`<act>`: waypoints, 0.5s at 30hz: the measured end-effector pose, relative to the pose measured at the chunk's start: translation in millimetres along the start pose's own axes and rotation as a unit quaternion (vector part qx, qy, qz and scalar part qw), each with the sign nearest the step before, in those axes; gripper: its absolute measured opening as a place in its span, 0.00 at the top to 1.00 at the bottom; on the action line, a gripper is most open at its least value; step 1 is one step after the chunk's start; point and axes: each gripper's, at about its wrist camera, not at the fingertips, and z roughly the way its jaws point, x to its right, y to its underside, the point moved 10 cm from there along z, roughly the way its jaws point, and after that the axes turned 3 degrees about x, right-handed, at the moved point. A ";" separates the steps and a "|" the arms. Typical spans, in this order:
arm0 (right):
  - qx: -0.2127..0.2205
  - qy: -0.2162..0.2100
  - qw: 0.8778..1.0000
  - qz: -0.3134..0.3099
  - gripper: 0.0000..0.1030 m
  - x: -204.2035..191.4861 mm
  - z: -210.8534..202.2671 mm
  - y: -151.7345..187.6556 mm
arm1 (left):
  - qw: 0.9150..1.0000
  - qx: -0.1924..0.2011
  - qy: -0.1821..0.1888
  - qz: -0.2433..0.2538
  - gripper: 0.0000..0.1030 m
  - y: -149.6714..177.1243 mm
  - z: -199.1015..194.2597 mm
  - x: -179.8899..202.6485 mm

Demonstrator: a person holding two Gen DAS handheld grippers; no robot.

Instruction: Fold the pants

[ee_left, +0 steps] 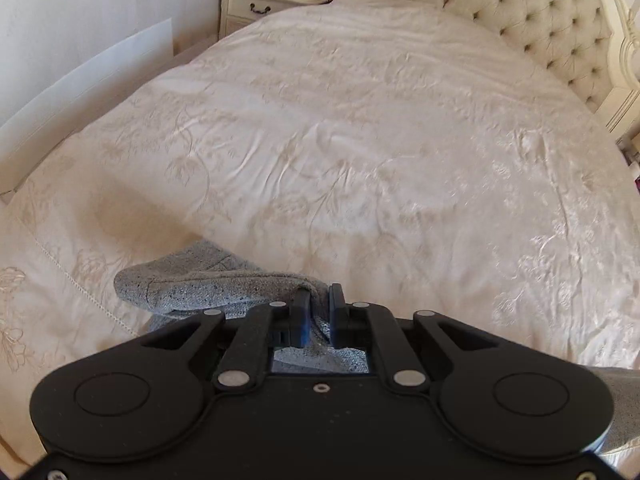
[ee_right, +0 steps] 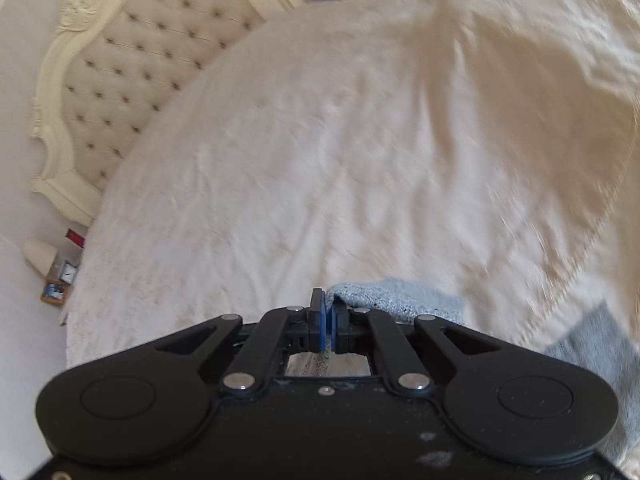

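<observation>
Pants [ee_left: 208, 280] lie pinched in both the left hand-held gripper [ee_left: 319, 300] and right hand-held gripper [ee_right: 328, 308] above the bedspread [ee_left: 360, 140].

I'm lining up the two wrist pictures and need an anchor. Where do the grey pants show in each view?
Left wrist: grey pants at lower left centre, clamped in the left gripper.
Right wrist: the pants at lower centre right, pinched by the right gripper.
Shared landmark: the tufted headboard.
</observation>
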 end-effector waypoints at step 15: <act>-0.094 0.168 0.981 0.024 0.96 166.0 -60.1 126.5 | 0.979 -0.164 -0.084 0.088 0.89 154.9 56.6 -51.6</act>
